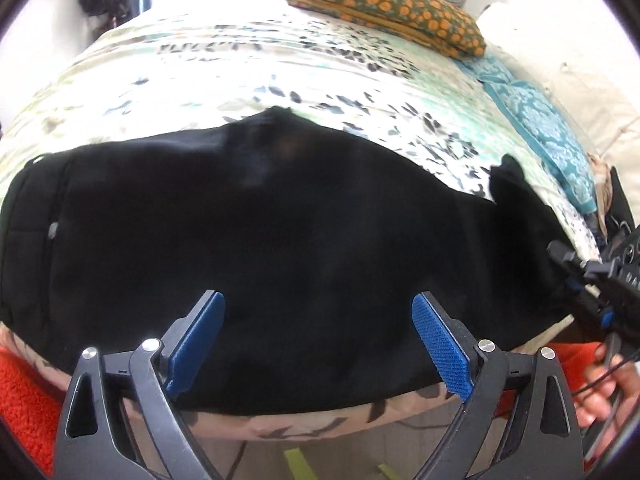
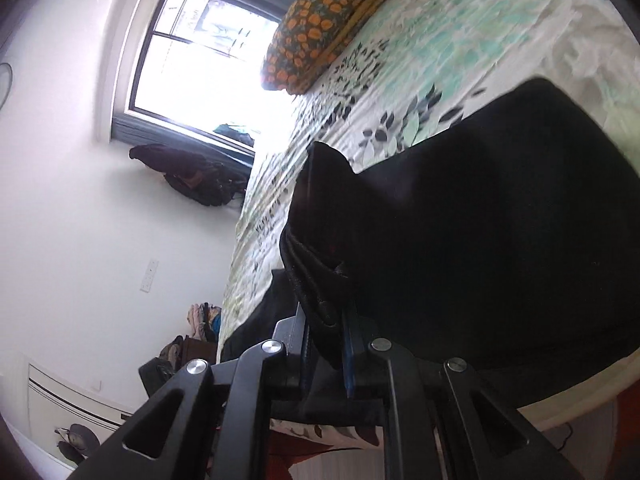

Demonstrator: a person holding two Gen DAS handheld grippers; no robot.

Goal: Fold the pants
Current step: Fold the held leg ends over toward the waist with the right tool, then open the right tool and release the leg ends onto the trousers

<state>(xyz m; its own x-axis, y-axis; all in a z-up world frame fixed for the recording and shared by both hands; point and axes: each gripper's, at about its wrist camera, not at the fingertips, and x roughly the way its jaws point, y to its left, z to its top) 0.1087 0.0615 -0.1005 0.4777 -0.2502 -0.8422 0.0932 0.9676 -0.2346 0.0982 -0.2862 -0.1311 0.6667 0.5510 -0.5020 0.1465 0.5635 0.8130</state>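
Closest to us, the left tool (image 1: 318, 344) hangs over the near edge of the bed with its two blue pads (image 1: 440, 346) far apart, so it is open and holds nothing. Right under it and just past it lie the black pants (image 1: 280, 240), spread wide and mostly flat across the near side of the bed (image 1: 240, 72). The thick band at the top of the pants seems to be at the left end. Off to the right, the right tool (image 2: 326, 344) is squeezed tight on a bunch of the black cloth, which is pinched between its pads. In the right wrist view that end of the pants (image 2: 500, 240) is lifted off the bed and humps up in a big dark curve. It looks like the two legs are already laid one on top of the other, though the cloth is so dark that it is hard to be sure. So the job looks partly done. The held end probably needs to be carried over to the other end, and then the pants need a pat to make them flat. Farther back on the flowery bed cover sits an orange spotted pillow (image 1: 384, 4), well away from the pants. A bright window (image 2: 192, 64) is behind it.
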